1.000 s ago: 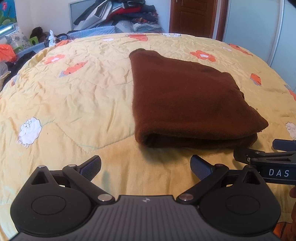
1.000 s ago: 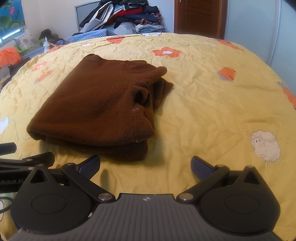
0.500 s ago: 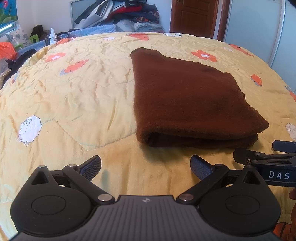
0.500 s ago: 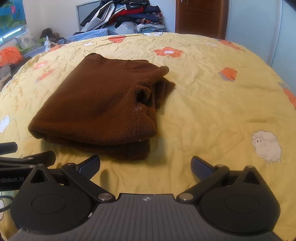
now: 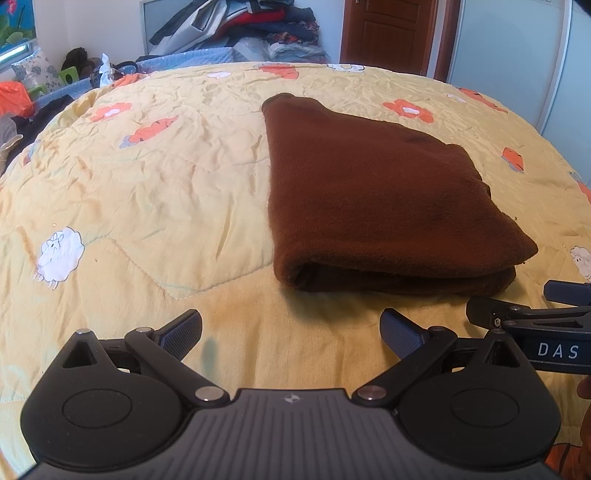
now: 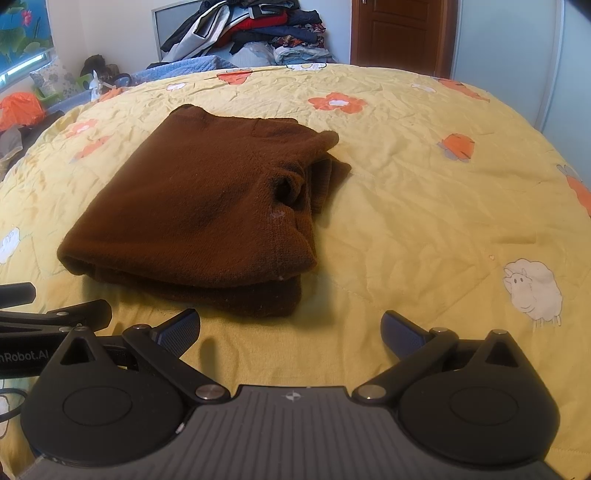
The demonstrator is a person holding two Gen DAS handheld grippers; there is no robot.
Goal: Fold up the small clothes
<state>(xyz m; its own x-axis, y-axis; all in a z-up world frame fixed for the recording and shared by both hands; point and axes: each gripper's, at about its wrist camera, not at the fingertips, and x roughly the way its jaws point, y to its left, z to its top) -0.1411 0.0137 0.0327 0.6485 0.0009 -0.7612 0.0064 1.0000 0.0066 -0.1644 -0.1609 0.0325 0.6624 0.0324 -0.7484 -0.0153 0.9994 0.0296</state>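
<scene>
A brown fleece garment (image 5: 380,195) lies folded in a thick stack on the yellow bedspread (image 5: 155,192). In the right wrist view the garment (image 6: 207,206) shows its loose layered edges on the right side. My left gripper (image 5: 291,330) is open and empty, hovering just short of the garment's near folded edge. My right gripper (image 6: 290,328) is open and empty, just short of the garment's near right corner. Each gripper's side shows at the other view's edge.
The bedspread (image 6: 424,192) has flower and sheep prints and is wrinkled. A pile of clothes (image 6: 258,29) lies beyond the bed's far edge. A wooden door (image 6: 391,33) and a sliding wardrobe panel (image 5: 517,55) stand at the back right.
Both grippers have drawn back slightly from the garment and stay open. The garment has not moved.
</scene>
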